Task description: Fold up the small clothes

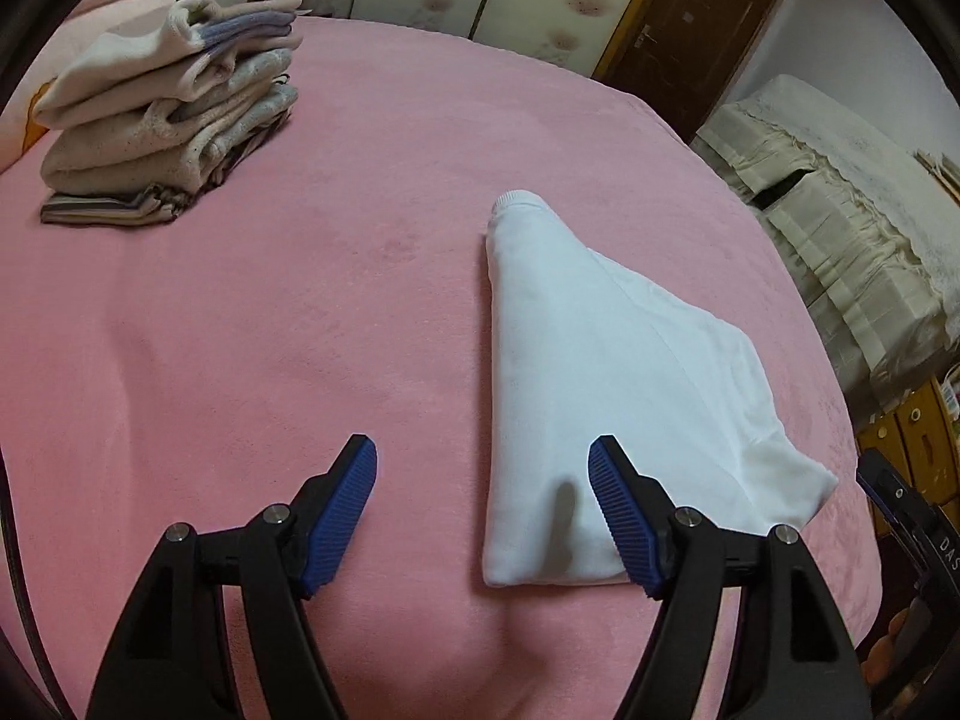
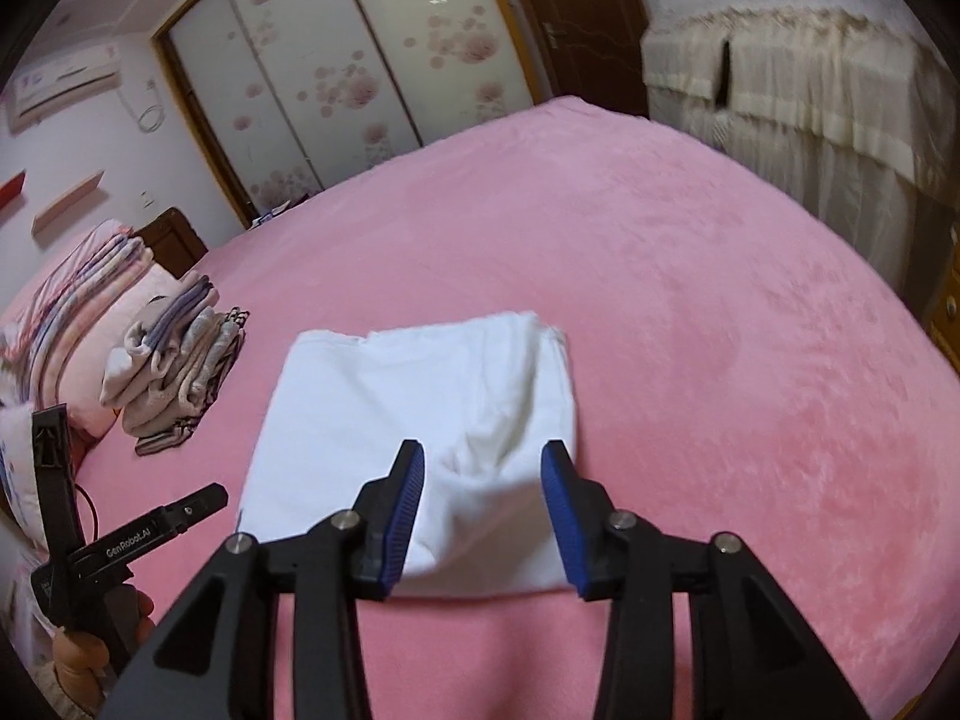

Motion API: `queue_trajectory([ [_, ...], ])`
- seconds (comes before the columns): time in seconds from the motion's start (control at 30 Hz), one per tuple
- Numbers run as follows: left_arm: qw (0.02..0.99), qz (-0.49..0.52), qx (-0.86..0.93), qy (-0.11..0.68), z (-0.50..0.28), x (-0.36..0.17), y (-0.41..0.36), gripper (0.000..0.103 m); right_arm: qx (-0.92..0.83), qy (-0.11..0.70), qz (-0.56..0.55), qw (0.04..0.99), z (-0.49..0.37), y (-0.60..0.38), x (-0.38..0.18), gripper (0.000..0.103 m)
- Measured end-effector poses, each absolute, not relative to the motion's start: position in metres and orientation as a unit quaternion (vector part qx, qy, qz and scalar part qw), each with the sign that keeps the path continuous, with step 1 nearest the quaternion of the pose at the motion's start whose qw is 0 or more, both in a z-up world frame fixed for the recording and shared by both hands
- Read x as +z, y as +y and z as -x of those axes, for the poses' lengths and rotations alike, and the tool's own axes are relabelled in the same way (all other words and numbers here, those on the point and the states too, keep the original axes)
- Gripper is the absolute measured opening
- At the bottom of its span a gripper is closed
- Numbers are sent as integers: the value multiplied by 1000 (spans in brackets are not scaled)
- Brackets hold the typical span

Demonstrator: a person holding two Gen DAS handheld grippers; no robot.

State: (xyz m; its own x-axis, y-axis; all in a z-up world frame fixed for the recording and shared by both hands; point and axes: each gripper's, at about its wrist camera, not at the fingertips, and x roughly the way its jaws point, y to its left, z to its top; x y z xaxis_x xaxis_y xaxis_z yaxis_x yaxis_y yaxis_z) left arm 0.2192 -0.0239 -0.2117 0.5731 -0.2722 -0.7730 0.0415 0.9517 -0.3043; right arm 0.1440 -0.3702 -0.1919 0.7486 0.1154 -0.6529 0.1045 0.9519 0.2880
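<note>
Nearest in the left wrist view: left gripper (image 1: 483,474), jaws spread wide, gripping nothing, right blue pad over the near left part of the white garment (image 1: 600,396), left pad over bare pink bedspread (image 1: 240,276). Contact with the cloth: cannot tell.

Nearest in the right wrist view: right gripper (image 2: 483,474), likewise wide open and empty, poised over the near edge of the same garment (image 2: 420,408), both pads straddling a soft ridge of cloth.

Just beyond: garment already doubled into a compact shape, flat on the bedspread, ribbed band at its far end in the left view.

Farther left: stack of folded clothes (image 1: 174,102), well apart from the white piece. Farther still: sliding wardrobe doors (image 2: 360,78) and a brown door (image 1: 684,30).

Likely step: between folds, or fold finished and release done. Likely next: close on the near edge for one more fold away, or pinch both near corners and carry over to the stack. Needs a low approach and a grip through all layers, lest only the top one lift.
</note>
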Motion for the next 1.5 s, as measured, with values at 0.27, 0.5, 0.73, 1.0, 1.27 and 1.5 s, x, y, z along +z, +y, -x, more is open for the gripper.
queue_trajectory([
  [0.27,873,73,-133,464,-226,-220,-58,72,14,392,-66,917,-176,-337,-200,41],
  [0.5,860,63,-140,487,-226,-239,-62,75,0,470,-74,880,-179,-357,-246,13],
  [0.73,855,58,-137,497,-228,-258,-58,80,6,460,-178,870,-168,-383,-274,13],
  [1.0,885,36,-146,440,-218,-217,-58,79,0,405,-195,893,-156,-392,-237,21],
  [1.27,885,41,-196,419,-263,-200,-88,52,42,395,-154,905,-218,-370,-213,21],
  [1.5,868,32,-220,444,-304,-221,-115,34,77,454,-133,877,-288,-355,-254,19],
])
